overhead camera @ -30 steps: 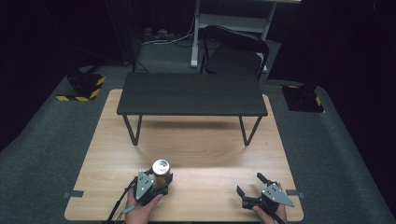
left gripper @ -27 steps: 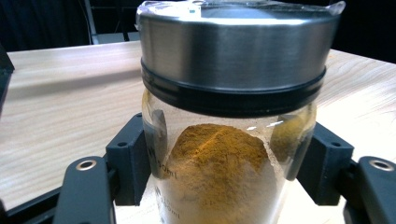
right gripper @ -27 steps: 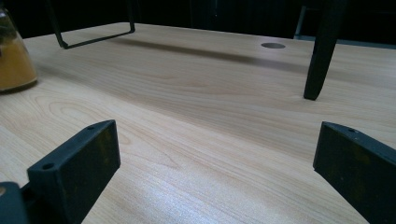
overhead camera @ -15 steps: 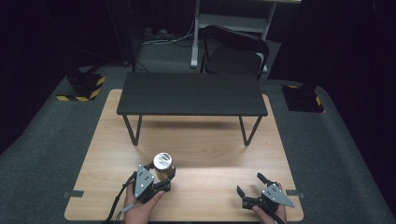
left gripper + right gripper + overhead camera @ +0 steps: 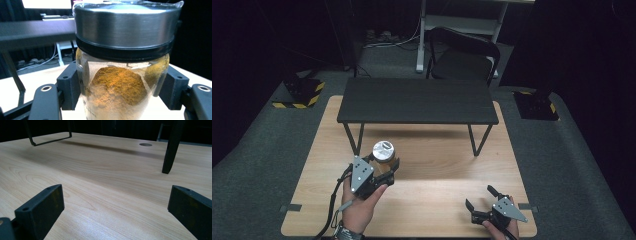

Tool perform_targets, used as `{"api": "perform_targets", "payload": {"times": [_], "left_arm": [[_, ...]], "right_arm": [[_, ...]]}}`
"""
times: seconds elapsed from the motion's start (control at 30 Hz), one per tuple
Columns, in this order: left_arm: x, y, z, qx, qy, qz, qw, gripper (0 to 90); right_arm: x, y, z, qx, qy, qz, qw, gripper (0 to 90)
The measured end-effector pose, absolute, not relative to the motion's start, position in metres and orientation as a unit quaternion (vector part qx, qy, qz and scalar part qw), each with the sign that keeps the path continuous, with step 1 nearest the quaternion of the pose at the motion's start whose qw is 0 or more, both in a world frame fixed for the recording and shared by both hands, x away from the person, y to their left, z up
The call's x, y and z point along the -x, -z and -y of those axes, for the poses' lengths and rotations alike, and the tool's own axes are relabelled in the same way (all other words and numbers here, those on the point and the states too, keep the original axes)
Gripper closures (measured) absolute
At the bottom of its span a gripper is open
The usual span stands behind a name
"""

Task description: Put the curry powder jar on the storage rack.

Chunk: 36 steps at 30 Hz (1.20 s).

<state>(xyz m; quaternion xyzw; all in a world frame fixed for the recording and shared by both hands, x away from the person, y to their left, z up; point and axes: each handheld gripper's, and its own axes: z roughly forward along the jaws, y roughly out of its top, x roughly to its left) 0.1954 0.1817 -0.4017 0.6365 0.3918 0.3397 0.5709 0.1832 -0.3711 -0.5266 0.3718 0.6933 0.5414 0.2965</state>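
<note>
The left gripper (image 5: 382, 169) squeezes a glass jar (image 5: 122, 82) of orange powder. The right gripper (image 5: 481, 201) is wide open, low over the table (image 5: 437, 200).

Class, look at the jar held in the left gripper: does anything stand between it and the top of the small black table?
Nothing visible does. The jar sits in the left gripper, just before the black table's front edge; its top is bare.
</note>
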Motion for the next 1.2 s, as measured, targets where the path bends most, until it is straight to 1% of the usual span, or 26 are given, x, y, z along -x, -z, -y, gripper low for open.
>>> {"api": "perform_targets", "payload": {"times": [0.13,0.3,0.47,0.77,1.03,1.2], "left_arm": [[-0.203,0.39,-0.182,-0.628,-0.344,-0.397,0.575,30.7],[-0.219,0.364,-0.182,-0.619,-0.362,-0.397,0.572,30.7],[-0.232,0.348,-0.18,-0.617,-0.376,-0.396,0.567,30.7],[-0.265,0.317,-0.165,-0.617,-0.406,-0.394,0.547,30.7],[-0.287,0.313,-0.155,-0.611,-0.411,-0.401,0.544,30.7],[-0.301,0.32,-0.147,-0.613,-0.409,-0.409,0.538,30.7]], "right_arm": [[-0.183,0.527,0.371,-0.372,-0.542,-0.693,0.297,0.0],[-0.183,0.527,0.371,-0.371,-0.541,-0.693,0.297,0.0],[-0.183,0.527,0.371,-0.371,-0.541,-0.693,0.297,0.0],[-0.183,0.527,0.371,-0.371,-0.542,-0.693,0.297,0.0],[-0.182,0.528,0.371,-0.368,-0.542,-0.693,0.299,0.0],[-0.181,0.528,0.372,-0.369,-0.545,-0.691,0.298,0.0]]}}
